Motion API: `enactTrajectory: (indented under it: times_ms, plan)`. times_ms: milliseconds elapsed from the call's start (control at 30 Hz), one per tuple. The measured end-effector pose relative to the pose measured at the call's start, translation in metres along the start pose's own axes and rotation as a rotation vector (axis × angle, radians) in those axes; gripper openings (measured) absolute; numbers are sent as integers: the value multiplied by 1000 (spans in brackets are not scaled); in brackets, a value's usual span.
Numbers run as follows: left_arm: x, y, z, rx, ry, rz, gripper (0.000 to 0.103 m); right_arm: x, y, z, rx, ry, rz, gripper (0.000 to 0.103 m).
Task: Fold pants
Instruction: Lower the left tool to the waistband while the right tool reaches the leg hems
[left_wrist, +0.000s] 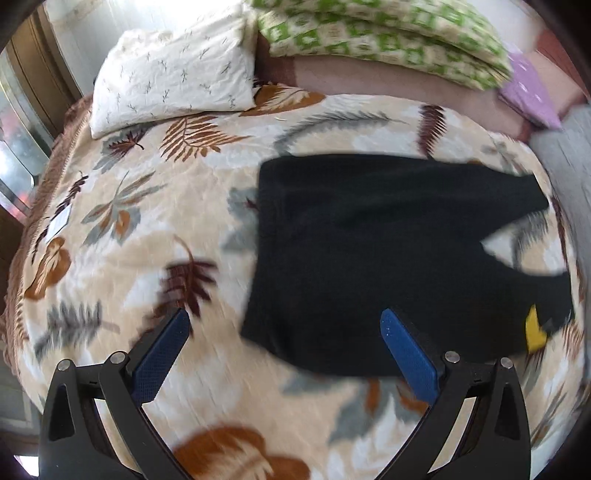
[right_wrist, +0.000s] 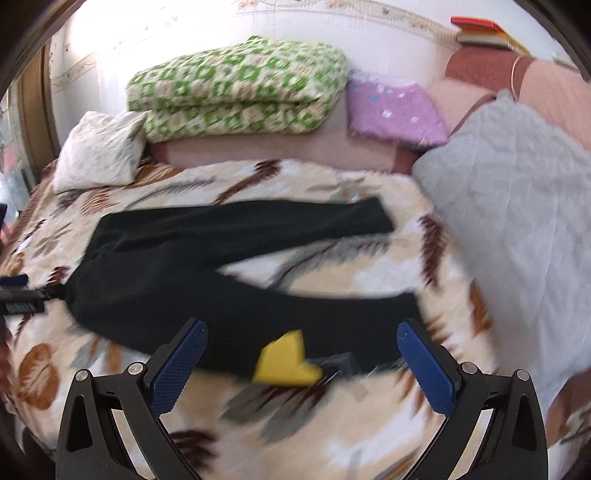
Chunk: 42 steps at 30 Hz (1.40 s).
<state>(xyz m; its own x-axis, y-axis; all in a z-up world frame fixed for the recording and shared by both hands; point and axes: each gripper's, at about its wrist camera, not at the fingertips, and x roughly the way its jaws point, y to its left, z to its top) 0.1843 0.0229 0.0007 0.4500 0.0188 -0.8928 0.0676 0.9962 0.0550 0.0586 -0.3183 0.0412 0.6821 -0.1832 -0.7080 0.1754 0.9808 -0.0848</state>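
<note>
Black pants (right_wrist: 177, 273) lie flat on a leaf-patterned blanket (right_wrist: 332, 424), waist to the left, two legs spread apart to the right. In the left wrist view the pants' waist end (left_wrist: 369, 251) fills the middle right. My left gripper (left_wrist: 284, 321) is open and empty, hovering above the near waist edge. My right gripper (right_wrist: 303, 332) is open and empty, above the nearer leg. A yellow wedge-shaped piece (right_wrist: 284, 362) lies at that leg's near edge; it also shows in the left wrist view (left_wrist: 533, 330).
A white pillow (left_wrist: 173, 77) and a folded green-patterned quilt (right_wrist: 236, 88) lie at the head of the bed. A purple cushion (right_wrist: 395, 110) and a grey quilted cover (right_wrist: 517, 206) are at the right. The left gripper shows at the left edge of the right wrist view (right_wrist: 18, 295).
</note>
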Motion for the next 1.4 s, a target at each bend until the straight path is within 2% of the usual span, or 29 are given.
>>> enactTrajectory:
  times_ms: [167, 333, 567, 733, 900, 1000, 1067, 1133, 1200, 1300, 1400]
  plan:
    - [49, 36, 62, -100, 118, -53, 103, 25, -36, 29, 16, 13, -54, 103]
    - [91, 50, 96, -203, 208, -124, 103, 61, -61, 45, 61, 50, -62, 103]
    - [125, 38, 114, -228, 298, -185, 103, 116, -86, 64, 163, 94, -13, 103]
    - [133, 34, 122, -236, 317, -227, 103, 151, -105, 90, 189, 102, 39, 102]
    - [135, 23, 126, -183, 310, -201, 103, 195, -137, 127, 227, 139, 102, 102]
    - [142, 15, 132, -161, 316, -195, 103, 233, -151, 143, 240, 203, 119, 97]
    - [142, 11, 137, -146, 307, -195, 103, 257, -156, 149, 234, 269, 113, 90]
    - [146, 7, 143, -141, 308, -198, 103, 278, -161, 152, 231, 321, 112, 78]
    - [150, 4, 147, -145, 321, -206, 103, 293, -164, 154, 223, 357, 117, 76]
    - [156, -3, 152, -141, 337, -220, 103, 308, -167, 158, 221, 374, 132, 73]
    - [160, -10, 156, -137, 341, -232, 103, 316, -165, 159, 227, 384, 169, 62]
